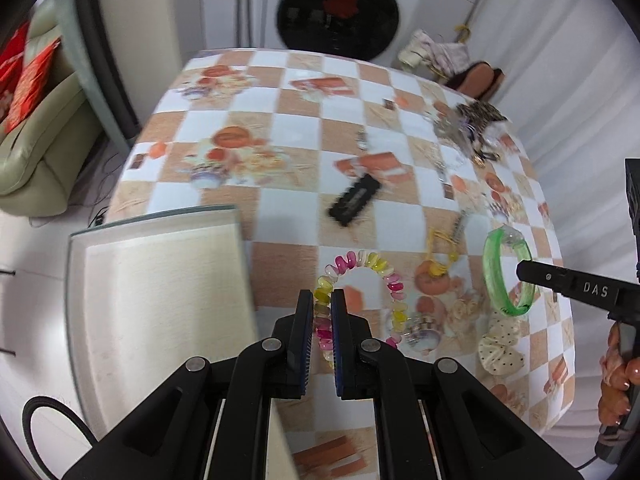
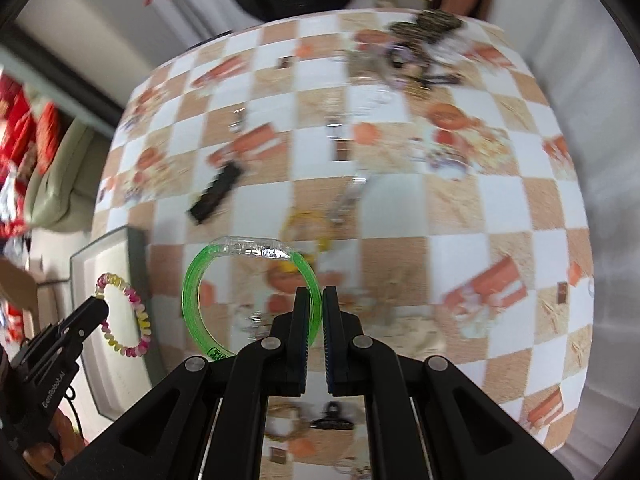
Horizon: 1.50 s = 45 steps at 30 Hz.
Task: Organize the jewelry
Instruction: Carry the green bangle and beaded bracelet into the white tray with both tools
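My left gripper [image 1: 322, 300] is shut on a pink and yellow spiral bracelet [image 1: 372, 268] and holds it in the air beside a shallow cream-lined tray [image 1: 160, 292]. In the right wrist view the left gripper [image 2: 98, 306] holds the spiral bracelet [image 2: 138, 312] over the tray [image 2: 120, 376]. My right gripper [image 2: 316, 300] is shut on a green translucent bangle [image 2: 192, 280] with a clear section on top, lifted above the table. The bangle [image 1: 494, 276] and the right gripper [image 1: 524, 272] also show in the left wrist view.
A checked orange and white tablecloth [image 1: 304, 128] covers the table. On it lie a black comb clip [image 1: 354, 200], a yellow hair tie [image 1: 440, 248], a dotted cream scrunchie [image 1: 500, 344], a black claw clip [image 2: 332, 420] and a pile of jewelry [image 1: 472, 128] at the far right. A washing machine [image 1: 340, 12] stands behind.
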### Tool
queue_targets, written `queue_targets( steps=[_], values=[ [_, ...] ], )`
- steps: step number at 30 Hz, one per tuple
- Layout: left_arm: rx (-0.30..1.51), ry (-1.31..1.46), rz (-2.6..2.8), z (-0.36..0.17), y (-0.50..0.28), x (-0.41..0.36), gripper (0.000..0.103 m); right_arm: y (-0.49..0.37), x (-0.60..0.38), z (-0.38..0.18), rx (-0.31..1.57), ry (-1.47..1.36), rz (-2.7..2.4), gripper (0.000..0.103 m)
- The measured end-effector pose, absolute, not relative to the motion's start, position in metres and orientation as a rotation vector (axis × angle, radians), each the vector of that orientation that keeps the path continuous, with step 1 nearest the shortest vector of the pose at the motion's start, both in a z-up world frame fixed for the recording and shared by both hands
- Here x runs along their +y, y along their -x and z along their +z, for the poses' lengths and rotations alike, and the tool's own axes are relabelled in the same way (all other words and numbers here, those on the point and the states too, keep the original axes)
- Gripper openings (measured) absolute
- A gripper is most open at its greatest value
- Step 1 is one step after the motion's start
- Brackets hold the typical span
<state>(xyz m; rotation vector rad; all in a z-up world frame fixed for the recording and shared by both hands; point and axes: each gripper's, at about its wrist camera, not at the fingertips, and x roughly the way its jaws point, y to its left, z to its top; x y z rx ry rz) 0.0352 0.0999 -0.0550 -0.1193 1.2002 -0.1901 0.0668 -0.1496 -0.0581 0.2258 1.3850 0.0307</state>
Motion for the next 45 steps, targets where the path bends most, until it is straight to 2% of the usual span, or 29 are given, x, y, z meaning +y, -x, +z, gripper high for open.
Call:
queue_targets(
  steps=[12, 20, 37, 45],
  values=[
    [1.208, 0.193, 0.011, -0.077, -0.024, 0.205, 0.013, -0.091, -0.015, -0.056, 1.406, -0.124, 0.277, 0.007],
    [1.24, 0.222, 0.095, -0.111, -0.03, 0.251, 0.013, -0.105, 0.067, -0.084, 1.45, -0.019, 0.372, 0.007],
    [1.312, 0.119, 0.116, -0.156, -0.047, 0.253, 0.013, -0.128, 0.125, -0.154, 1.559, 0.098, 0.372, 0.007],
    [1.317, 0.078, 0.132, -0.155, -0.048, 0.249, 0.013, -0.127, 0.127, -0.157, 1.565, 0.111, 0.377, 0.007]
  ],
)
